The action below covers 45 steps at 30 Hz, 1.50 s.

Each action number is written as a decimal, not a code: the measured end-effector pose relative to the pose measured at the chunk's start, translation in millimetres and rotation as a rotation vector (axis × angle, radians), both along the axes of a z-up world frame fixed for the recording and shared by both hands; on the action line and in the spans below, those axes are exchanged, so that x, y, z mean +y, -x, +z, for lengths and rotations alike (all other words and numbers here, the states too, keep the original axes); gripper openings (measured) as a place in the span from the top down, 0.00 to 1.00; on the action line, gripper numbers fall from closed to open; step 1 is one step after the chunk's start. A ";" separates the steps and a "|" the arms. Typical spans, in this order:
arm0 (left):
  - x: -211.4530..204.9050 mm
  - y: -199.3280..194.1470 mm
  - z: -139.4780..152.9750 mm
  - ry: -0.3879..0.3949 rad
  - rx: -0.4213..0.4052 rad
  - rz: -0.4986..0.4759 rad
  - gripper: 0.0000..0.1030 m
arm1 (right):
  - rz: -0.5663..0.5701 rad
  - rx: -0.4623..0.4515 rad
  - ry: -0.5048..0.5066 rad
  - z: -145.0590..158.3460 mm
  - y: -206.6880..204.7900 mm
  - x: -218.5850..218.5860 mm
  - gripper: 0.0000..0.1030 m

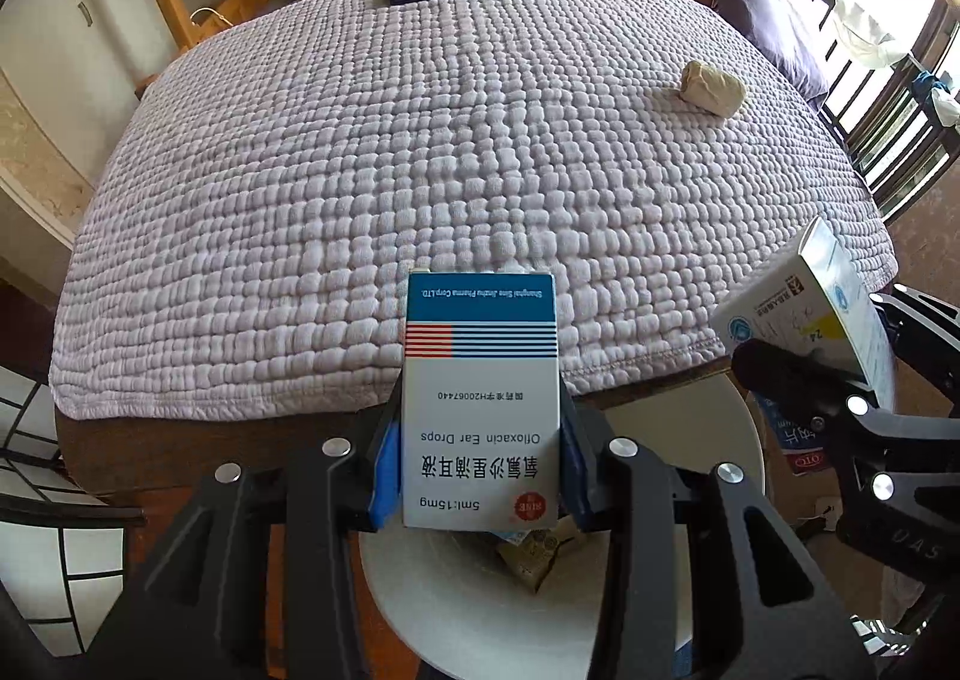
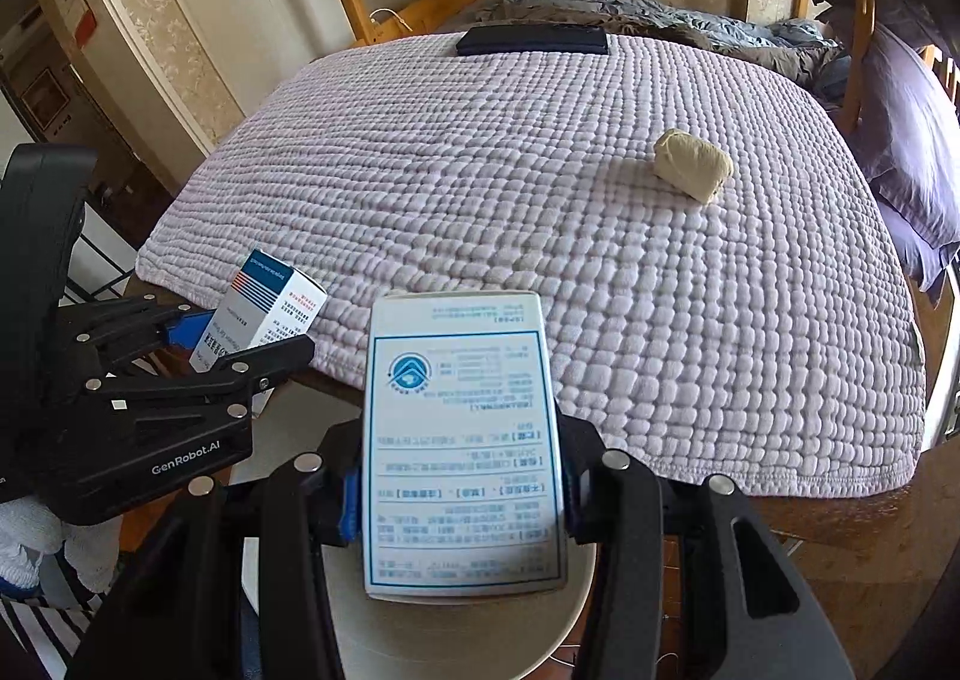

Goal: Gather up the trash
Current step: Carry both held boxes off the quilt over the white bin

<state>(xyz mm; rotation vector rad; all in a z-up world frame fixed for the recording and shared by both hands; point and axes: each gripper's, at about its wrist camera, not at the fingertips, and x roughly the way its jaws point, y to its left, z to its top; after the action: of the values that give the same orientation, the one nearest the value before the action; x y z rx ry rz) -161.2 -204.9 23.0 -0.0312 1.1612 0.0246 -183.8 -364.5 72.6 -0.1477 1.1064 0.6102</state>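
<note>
Clamped in my left claw (image 1: 480, 476) is an ear-drops box (image 1: 480, 404); my right claw (image 2: 459, 500) grips a medicine box (image 2: 462, 440). Both hover above the white bin (image 1: 456, 608); next I'd release, then fetch the paper wad (image 2: 693, 164).

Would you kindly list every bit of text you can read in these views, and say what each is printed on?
"Ofloxacin Ear Drops", "5ml:15mg", "H20067440", "Shanghai Sine Jinzhu Pharma Corp.LTD.": ear drops box in the left gripper.
"GenRobot.AI": left gripper's body, right wrist view.
"UAS": right gripper's body, left wrist view.
"24": white medicine box in the right gripper; its fine print is too blurred.
"OTC": carton below.
</note>
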 end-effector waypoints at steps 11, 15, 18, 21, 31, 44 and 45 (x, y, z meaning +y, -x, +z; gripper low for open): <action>-14.2 16.4 3.3 -0.005 0.005 -0.021 0.58 | 0.006 -0.016 0.019 1.1 31.1 -17.3 0.55; -19.2 22.8 4.5 -0.006 0.014 -0.033 0.58 | 0.012 -0.015 0.031 0.6 39.5 -23.2 0.55; -22.3 27.9 3.2 -0.002 0.021 -0.040 0.58 | 0.015 -0.008 0.037 -1.7 45.1 -26.0 0.55; -24.4 31.1 0.9 -0.003 0.030 -0.045 0.58 | 0.018 0.001 0.042 -4.9 50.3 -27.1 0.55; -27.6 38.9 -9.9 -0.008 0.066 -0.060 0.58 | 0.031 0.014 0.058 -10.9 59.4 -28.8 0.55; -33.5 37.4 -26.6 -0.023 0.104 -0.098 0.58 | 0.032 0.014 0.076 -21.1 59.7 -23.8 0.55; -33.9 37.4 -27.9 -0.024 0.106 -0.100 0.58 | 0.033 0.015 0.077 -21.9 59.8 -23.3 0.55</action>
<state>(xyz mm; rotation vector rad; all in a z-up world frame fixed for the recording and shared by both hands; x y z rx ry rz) -198.7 -238.9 -4.9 0.0494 1.2667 -0.0488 -243.6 -387.9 50.7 -0.2288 1.1442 0.5988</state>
